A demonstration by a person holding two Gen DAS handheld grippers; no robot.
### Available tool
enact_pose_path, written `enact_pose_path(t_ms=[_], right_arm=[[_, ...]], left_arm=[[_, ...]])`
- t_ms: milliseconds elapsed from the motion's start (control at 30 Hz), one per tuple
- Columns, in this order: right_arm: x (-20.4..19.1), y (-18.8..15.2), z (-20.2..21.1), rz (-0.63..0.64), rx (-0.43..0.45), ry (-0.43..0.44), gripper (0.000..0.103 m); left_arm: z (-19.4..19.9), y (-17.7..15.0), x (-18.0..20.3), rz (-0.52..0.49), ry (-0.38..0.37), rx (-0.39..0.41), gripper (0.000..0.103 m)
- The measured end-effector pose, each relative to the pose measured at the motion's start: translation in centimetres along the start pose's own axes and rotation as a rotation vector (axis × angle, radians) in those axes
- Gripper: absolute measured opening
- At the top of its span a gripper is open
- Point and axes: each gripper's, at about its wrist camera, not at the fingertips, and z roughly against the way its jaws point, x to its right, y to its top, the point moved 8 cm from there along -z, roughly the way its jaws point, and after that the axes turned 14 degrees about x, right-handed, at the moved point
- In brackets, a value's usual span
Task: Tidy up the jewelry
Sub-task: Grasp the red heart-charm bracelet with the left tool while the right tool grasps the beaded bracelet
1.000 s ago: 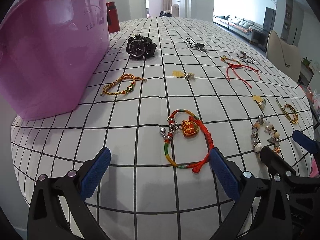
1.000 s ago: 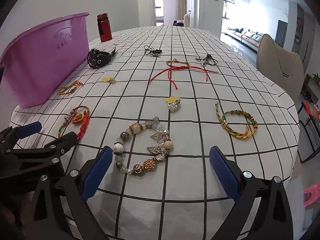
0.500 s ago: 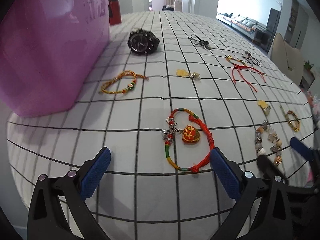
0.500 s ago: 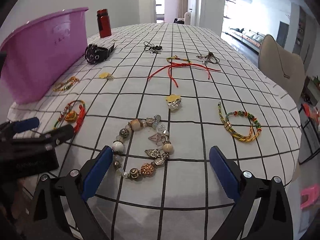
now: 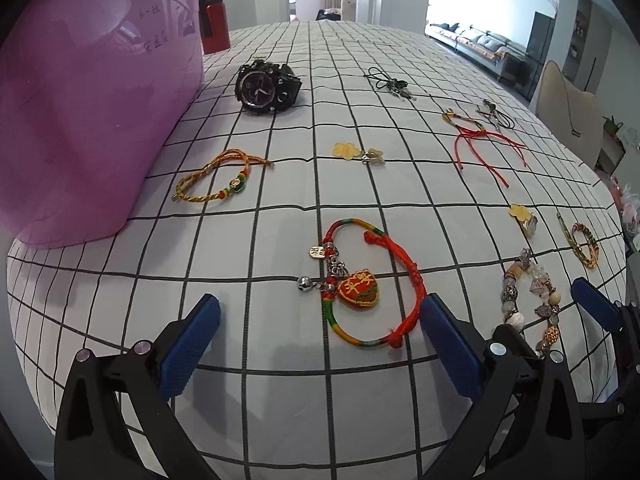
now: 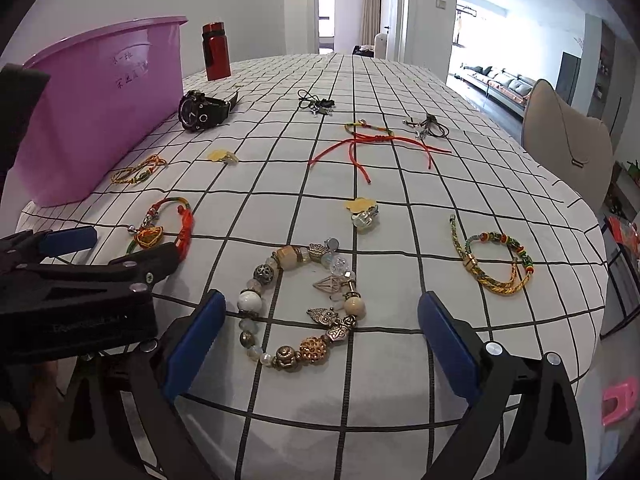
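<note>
Both grippers I hold spread wide, grasping nothing. My left gripper [image 5: 318,334] has the red cord bracelet [image 5: 368,282] lying between its pads on the checked tablecloth [image 5: 280,192]; my right gripper [image 6: 320,330] frames the beaded bracelet [image 6: 302,306] the same way. I can't see inside the purple tub [image 5: 84,92] from here; its wall hides any contents.
</note>
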Motion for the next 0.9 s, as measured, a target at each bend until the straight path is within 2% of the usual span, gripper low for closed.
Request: enact_pose_path(t_ms=[67, 167, 367, 433, 467, 533, 567, 633, 700, 767, 900], right_arm=[[-0.1, 0.0, 0.1, 0.003, 0.005, 0.007, 0.090], [-0.7, 0.1, 0.4, 0.023, 0.016, 0.029, 0.077], [-1.4, 0.3, 0.5, 0.037, 0.026, 0.037, 0.058], [-1.8, 0.3, 0.6, 0.050, 0.030, 0.050, 0.049], [-2.1, 0.3, 0.7, 0.056, 0.030, 0.055, 0.042], [-2.6, 0.3, 0.7, 0.074, 0.030, 0.062, 0.032], [-2.8, 0.3, 0.8, 0.082, 0.031, 0.063, 0.023], [-3.0, 0.3, 0.8, 0.095, 0.033, 0.058, 0.020], [-2.9, 0.3, 0.8, 0.088, 0.032, 0.067, 0.011], [-2.7, 0.4, 0.8, 0.068, 0.027, 0.077, 0.011], [-2.4, 0.2, 1.1, 0.043, 0.031, 0.088, 0.011]], left_arm=[[0.1, 0.0, 0.1, -0.005, -0.012, 0.007, 0.095], [0.4, 0.1, 0.5, -0.018, -0.028, 0.019, 0.085], [1.2, 0.2, 1.8, -0.049, -0.069, 0.060, 0.053], [1.4, 0.2, 1.8, -0.052, -0.068, 0.070, 0.041], [1.4, 0.2, 1.9, -0.053, -0.069, 0.074, 0.039], [1.4, 0.2, 1.9, -0.053, -0.072, 0.080, 0.029], [1.5, 0.2, 2.0, -0.055, -0.075, 0.082, 0.026], [1.5, 0.2, 2.0, -0.056, -0.082, 0.087, 0.018], [1.6, 0.2, 2.0, -0.056, -0.088, 0.093, 0.013], [1.7, 0.2, 2.0, -0.059, -0.086, 0.103, 0.007], [2.0, 0.2, 1.8, -0.056, -0.089, 0.110, 0.006]])
